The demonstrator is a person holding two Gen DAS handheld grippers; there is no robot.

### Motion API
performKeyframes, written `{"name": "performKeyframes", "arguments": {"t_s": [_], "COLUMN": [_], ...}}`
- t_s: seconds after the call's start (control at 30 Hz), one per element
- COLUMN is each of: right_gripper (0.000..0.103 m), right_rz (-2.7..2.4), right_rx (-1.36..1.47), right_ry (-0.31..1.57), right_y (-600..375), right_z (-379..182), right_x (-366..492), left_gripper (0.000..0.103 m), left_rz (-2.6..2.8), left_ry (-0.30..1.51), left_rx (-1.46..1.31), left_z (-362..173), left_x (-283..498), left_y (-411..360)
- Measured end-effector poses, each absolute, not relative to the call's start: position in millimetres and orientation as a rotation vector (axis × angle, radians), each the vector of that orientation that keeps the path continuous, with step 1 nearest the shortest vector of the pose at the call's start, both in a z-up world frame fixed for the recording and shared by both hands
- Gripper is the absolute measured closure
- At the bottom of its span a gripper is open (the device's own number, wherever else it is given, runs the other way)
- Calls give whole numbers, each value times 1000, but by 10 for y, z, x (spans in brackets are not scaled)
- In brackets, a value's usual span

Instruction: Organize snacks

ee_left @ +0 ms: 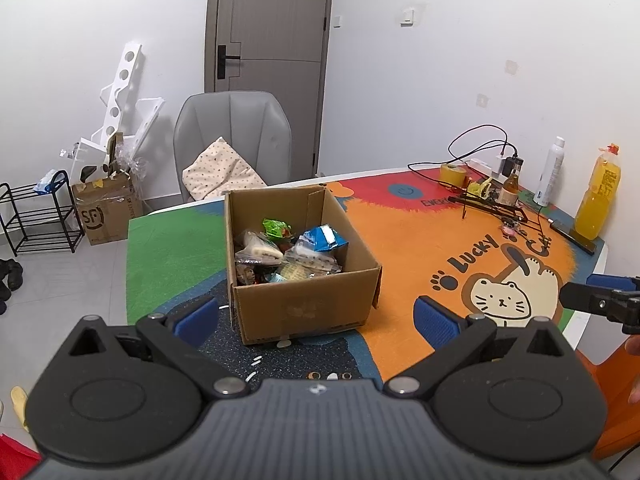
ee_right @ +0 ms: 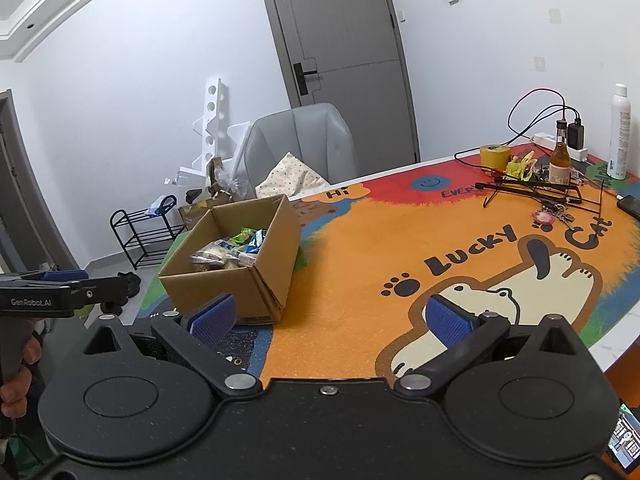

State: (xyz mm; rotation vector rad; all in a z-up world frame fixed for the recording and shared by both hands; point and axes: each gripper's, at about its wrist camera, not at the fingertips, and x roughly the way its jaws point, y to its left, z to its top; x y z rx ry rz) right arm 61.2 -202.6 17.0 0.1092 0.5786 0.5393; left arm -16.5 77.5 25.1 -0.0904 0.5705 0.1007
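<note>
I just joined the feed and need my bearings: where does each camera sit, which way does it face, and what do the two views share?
Left wrist: on the left gripper, facing the box of snacks head-on across the mat; its blue pads spread wide; the right gripper shows at the right edge.
Right wrist: on the right gripper, further right, facing the mat's cat print, box to its left; pads spread wide; the left gripper and a hand at the left edge.
Shared: box, mat, chair, door, tape.
</note>
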Motion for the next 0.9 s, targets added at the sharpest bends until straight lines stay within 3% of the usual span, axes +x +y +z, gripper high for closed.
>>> {"name": "performKeyframes", "arguments": {"t_s": [0.9], "right_gripper": [0], "right_rz": [556], "right_rx": [99], "right_ry": [589], "right_y": [-1942], "right_z": [167], "right_x": [635], "left_gripper": [0], "left_rz": [88], "left_ry": [569], "left_rx": [-78], "left_z": [227], "left_x": [-137], "left_y": [742]}}
